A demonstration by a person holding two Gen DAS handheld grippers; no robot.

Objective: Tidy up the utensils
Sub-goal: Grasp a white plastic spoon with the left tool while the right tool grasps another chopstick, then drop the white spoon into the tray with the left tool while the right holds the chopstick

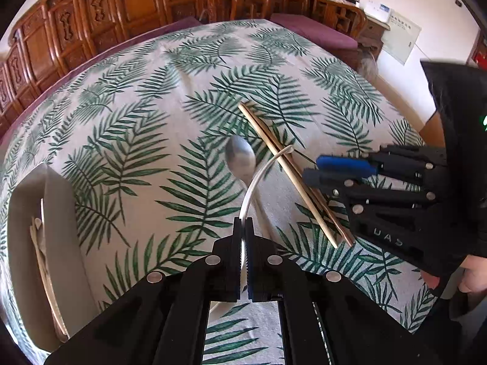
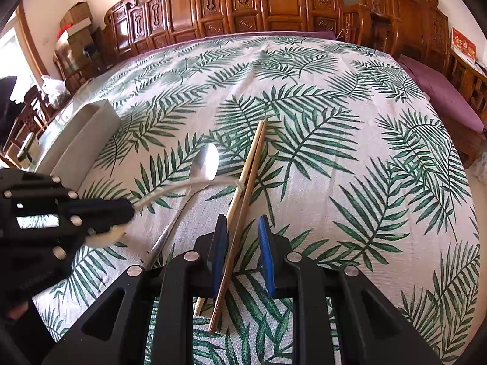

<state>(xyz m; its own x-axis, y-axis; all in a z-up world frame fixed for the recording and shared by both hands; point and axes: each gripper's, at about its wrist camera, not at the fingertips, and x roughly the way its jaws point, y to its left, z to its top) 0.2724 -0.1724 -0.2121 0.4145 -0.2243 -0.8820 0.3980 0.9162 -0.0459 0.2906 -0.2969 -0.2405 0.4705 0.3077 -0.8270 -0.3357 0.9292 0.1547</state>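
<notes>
Left gripper (image 1: 243,228) pinches a white spoon (image 1: 258,176). Right gripper (image 2: 242,237), part open, straddles chopsticks (image 2: 243,182) mid-table; close squarely to catch both.

A home dining rm — carved wooden chairs (image 2: 274,0) round a leaf-print tablecloth (image 2: 334,152), cushioned bench (image 2: 441,91).

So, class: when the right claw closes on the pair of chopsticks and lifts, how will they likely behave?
The chopsticks look straight and thin, so probably stiff and light. The right claw straddles them near one end, so the far tips may droop or swing. They lie loose side by side, so one could slip free. The white utensil in the left claw seems to rest across them, possibly snagging.
</notes>
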